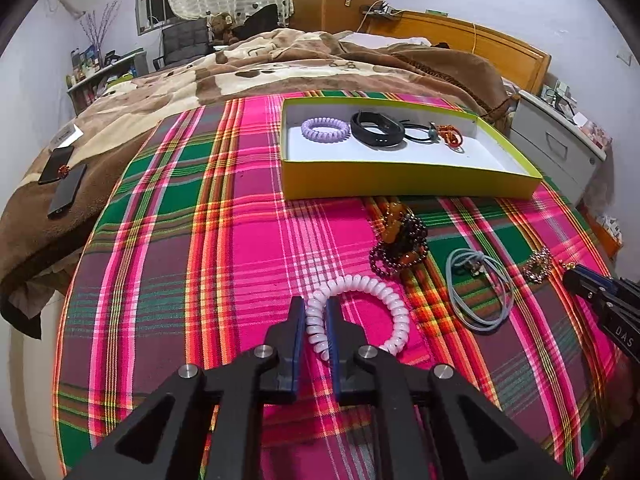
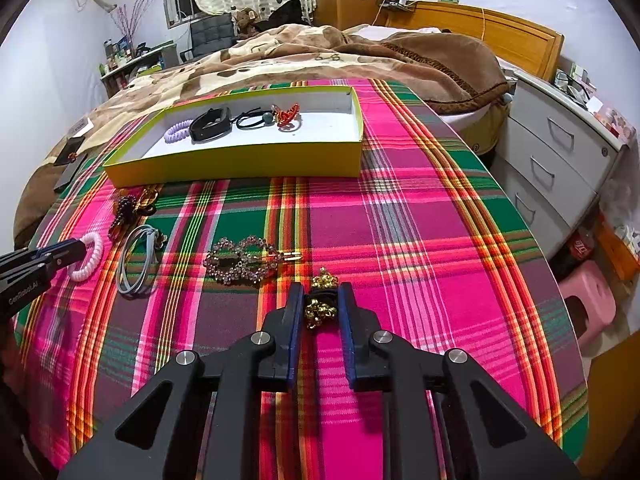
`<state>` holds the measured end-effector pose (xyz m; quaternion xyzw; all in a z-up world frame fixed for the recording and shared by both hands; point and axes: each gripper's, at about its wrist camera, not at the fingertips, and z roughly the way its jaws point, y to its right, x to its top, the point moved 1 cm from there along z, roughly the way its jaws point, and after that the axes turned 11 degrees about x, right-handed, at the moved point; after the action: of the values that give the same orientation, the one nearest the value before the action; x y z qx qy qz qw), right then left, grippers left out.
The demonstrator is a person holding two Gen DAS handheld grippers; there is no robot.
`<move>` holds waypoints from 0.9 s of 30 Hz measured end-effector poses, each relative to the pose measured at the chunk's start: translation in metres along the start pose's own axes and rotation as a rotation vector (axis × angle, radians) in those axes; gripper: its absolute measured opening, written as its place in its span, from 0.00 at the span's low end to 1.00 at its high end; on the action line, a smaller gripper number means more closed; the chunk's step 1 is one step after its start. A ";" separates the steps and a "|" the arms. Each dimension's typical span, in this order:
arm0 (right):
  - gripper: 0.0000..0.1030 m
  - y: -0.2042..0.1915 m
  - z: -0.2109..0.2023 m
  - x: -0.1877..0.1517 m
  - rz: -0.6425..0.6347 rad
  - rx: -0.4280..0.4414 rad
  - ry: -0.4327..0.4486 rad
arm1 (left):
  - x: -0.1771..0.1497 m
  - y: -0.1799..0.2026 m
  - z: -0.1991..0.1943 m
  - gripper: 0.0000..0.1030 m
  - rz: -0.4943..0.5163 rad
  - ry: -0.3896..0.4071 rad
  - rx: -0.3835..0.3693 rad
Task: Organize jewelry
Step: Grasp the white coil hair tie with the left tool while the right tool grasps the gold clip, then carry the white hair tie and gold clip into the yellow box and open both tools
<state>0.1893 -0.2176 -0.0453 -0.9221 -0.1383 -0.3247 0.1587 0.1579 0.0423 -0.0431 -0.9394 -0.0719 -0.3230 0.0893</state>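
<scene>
My left gripper [image 1: 315, 306] is shut on the near-left side of a white spiral hair tie [image 1: 384, 292] that lies on the plaid cloth. In the right wrist view my right gripper [image 2: 320, 292] is shut on a small cluster of gold bells on a black band [image 2: 320, 306]. A yellow box [image 1: 400, 184] at the back holds a purple spiral tie [image 1: 325, 129], a black wristband [image 1: 376, 130], a black elastic with a bead [image 1: 420, 132] and an orange clip [image 1: 450, 134]. Loose on the cloth are a dark bead bracelet [image 1: 400, 240], a grey-blue elastic [image 1: 480, 292] and a rhinestone clip [image 2: 240, 260].
The plaid cloth [image 2: 440, 240] covers a rounded surface in front of a bed with a brown blanket [image 1: 280, 64]. Two phones [image 1: 66, 188] lie on the blanket at left. White drawers [image 2: 560, 152] and a pink stool [image 2: 588, 300] stand to the right.
</scene>
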 end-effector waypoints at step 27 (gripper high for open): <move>0.17 -0.014 -0.039 0.006 -0.002 0.069 0.099 | 0.007 0.002 -0.054 0.08 -0.005 0.133 -0.124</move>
<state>0.1672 -0.2185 -0.0100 -0.8988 -0.1426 -0.3649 0.1967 0.1315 0.0293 0.0033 -0.9194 -0.0482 -0.3888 0.0347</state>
